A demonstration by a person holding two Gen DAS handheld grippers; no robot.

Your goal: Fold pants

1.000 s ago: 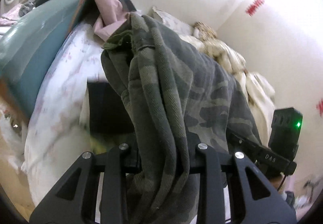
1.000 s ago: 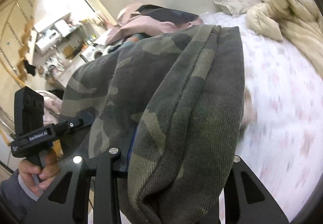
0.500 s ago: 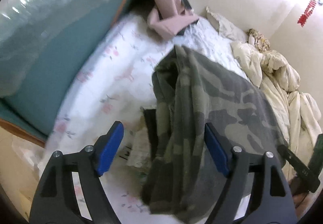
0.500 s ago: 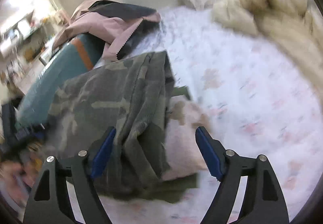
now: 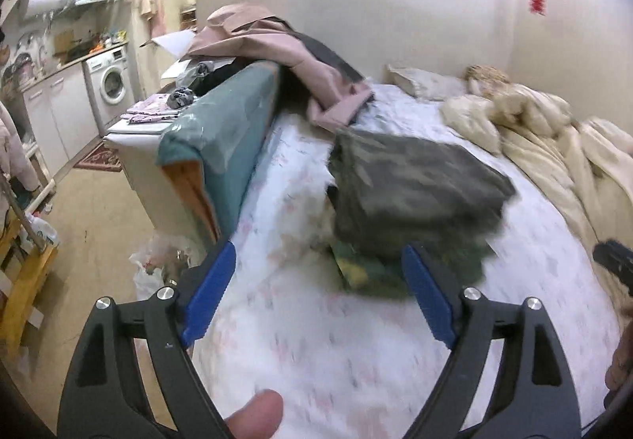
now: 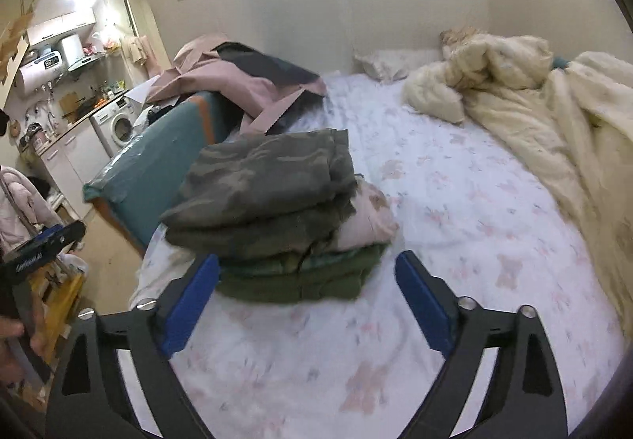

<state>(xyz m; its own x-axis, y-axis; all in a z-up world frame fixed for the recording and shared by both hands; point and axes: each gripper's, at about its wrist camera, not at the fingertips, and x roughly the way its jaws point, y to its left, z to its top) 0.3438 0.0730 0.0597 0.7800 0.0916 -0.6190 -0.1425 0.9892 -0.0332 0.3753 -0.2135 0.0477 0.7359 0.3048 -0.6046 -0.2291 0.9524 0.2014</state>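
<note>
I have both grippers clear of the cloth. The folded camouflage cotton pants (image 6: pixel 265 185) lie on top of a small stack on the bed with the white flower-print sheet (image 6: pixel 455 201), near its left edge beside the teal padded board (image 6: pixel 158 166) that stands along that side. Under them I can make out a pale pink folded garment (image 6: pixel 372 217) and an olive-green folded garment (image 6: pixel 300 276), so I judge the pants were put there to join a pile of finished laundry, not left where they were folded.

The left gripper (image 5: pixel 316 288) has its blue-padded fingers (image 5: pixel 209 288) spread wide and opening further, with nothing between them; the stack sits just beyond the tips. The right gripper (image 6: pixel 308 292) is the same: fingers opening, no cloth pinched, the pile's near edge just past them. Both point down at the pile from the near side, which fits a release with the hands clear of the bundle.

The left view is smeared with motion, so I cannot tell how square the pants' edges are there. In the right view the top fold looks fairly flat, slightly overhanging the pink piece. The cream rumpled duvet (image 6: pixel 534 102) lies well apart on the right.
</note>
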